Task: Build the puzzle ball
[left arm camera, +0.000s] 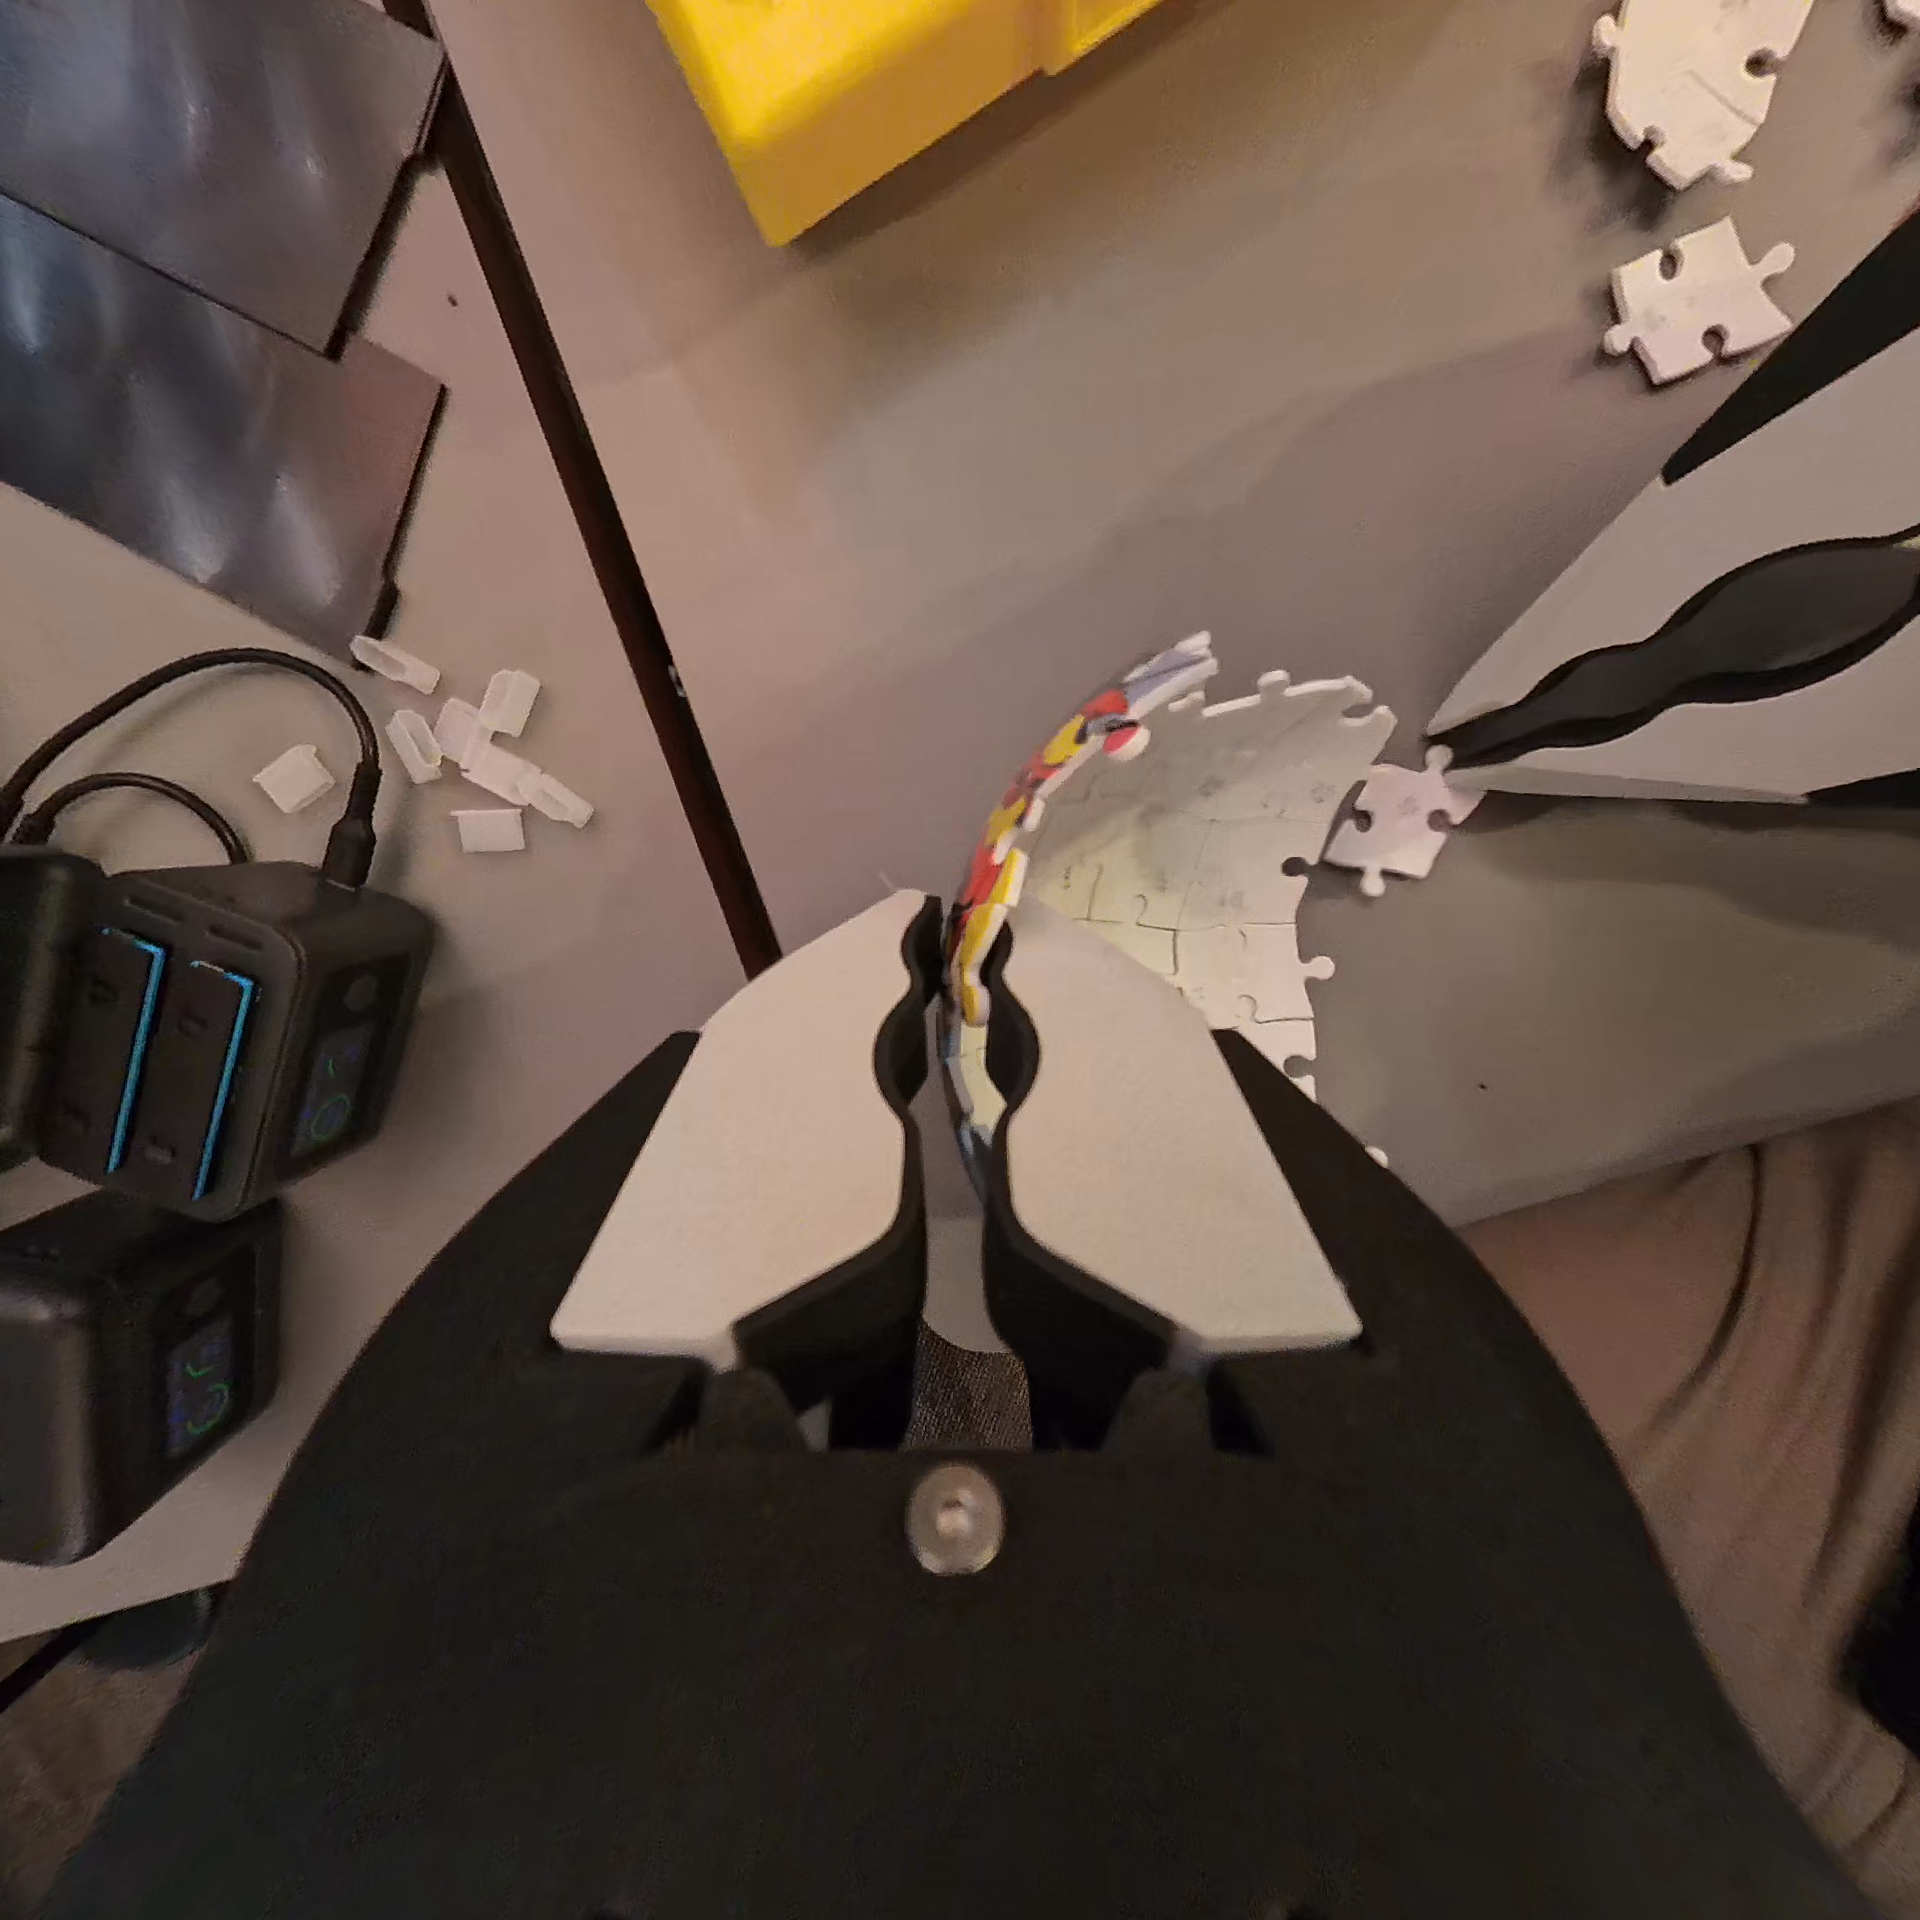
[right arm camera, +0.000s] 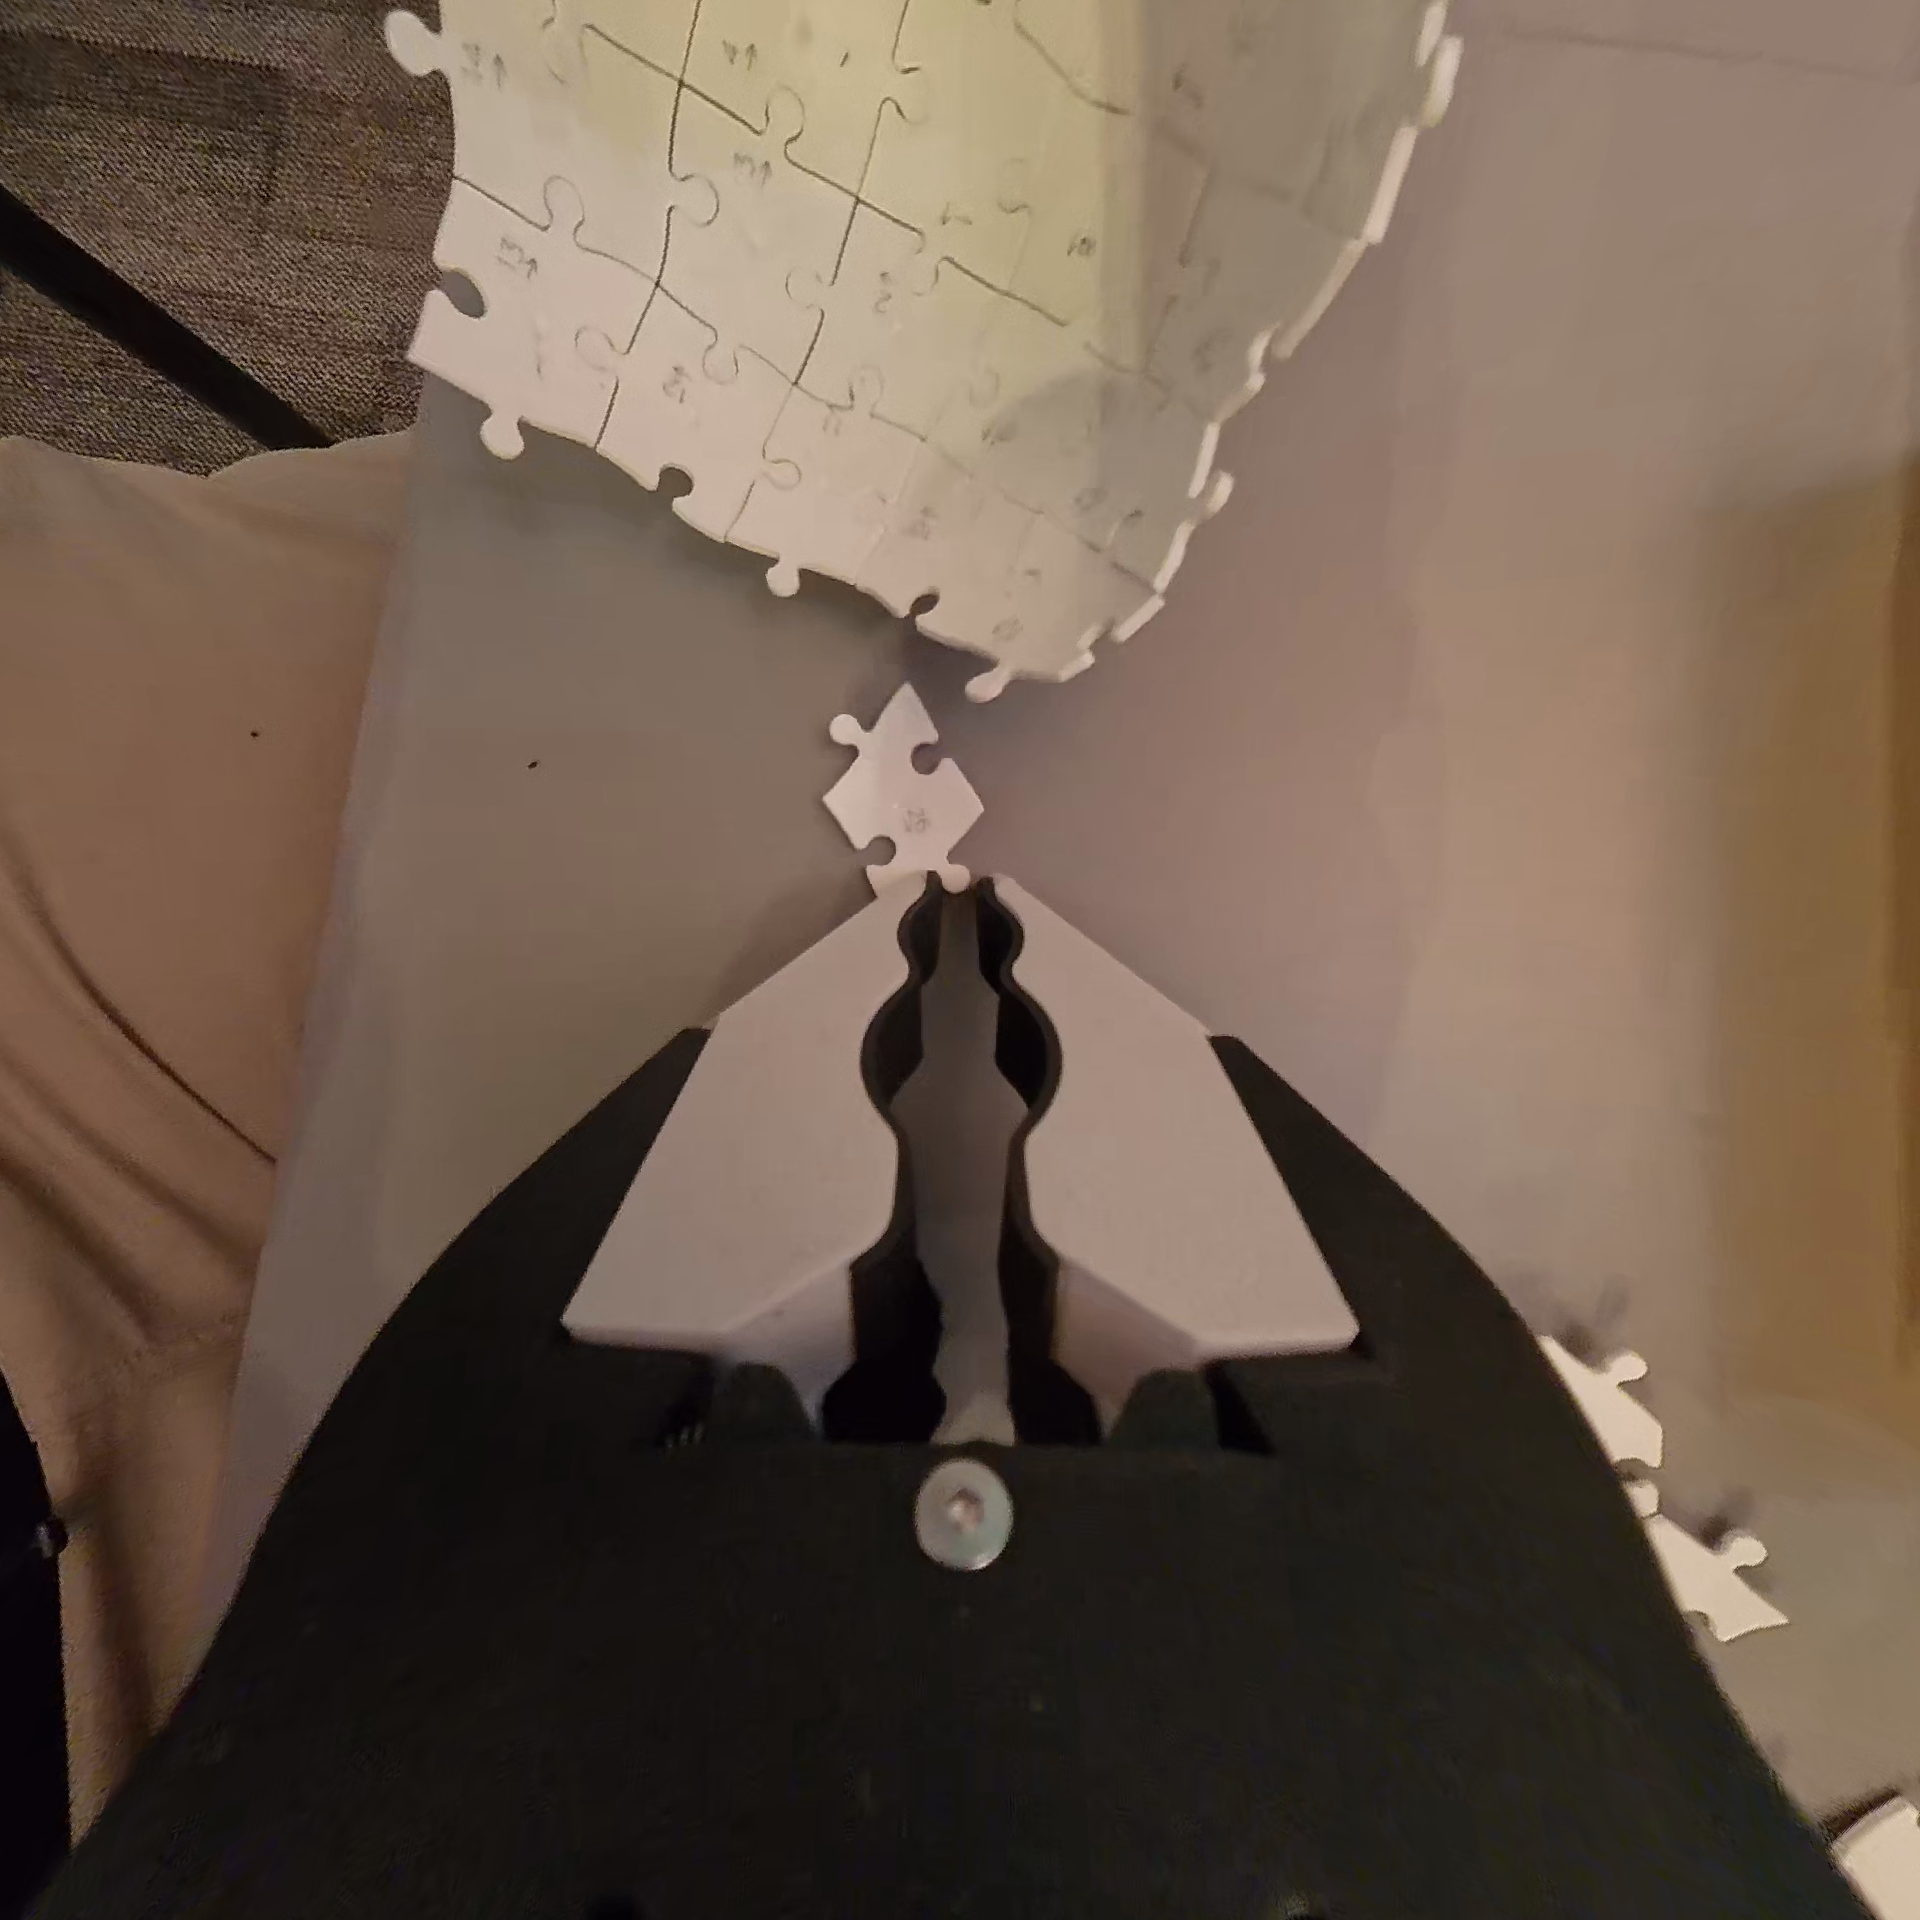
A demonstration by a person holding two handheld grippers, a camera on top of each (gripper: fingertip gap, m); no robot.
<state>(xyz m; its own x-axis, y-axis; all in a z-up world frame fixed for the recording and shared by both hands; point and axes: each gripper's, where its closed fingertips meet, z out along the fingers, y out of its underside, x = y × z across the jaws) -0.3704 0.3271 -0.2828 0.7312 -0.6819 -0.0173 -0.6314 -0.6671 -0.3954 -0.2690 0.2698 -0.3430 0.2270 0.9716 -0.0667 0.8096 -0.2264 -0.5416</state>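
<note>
The partly built puzzle ball [left arm camera: 1174, 862] is a curved shell, white inside and coloured red and yellow outside. My left gripper [left arm camera: 961, 925] is shut on its rim and holds it above the grey table [left arm camera: 935, 468]. In the right wrist view the shell's white inside [right arm camera: 883, 312] fills the top. My right gripper [right arm camera: 961, 883] is shut on one corner of a single white puzzle piece [right arm camera: 902, 795], held just below the shell's lower edge without touching it. The same piece [left arm camera: 1397, 826] and the right gripper [left arm camera: 1449, 753] show at the right of the left wrist view.
Loose white pieces [left arm camera: 1694, 301] lie at the table's far right, more beside my right gripper [right arm camera: 1704, 1579]. A yellow box [left arm camera: 883, 94] stands at the back. Black chargers [left arm camera: 208, 1029], cables and small white caps [left arm camera: 468, 738] sit on a shelf at left. A person's beige clothing [right arm camera: 156, 935] is close. The tips of one gripper are about 15 cm away from the tips of the other.
</note>
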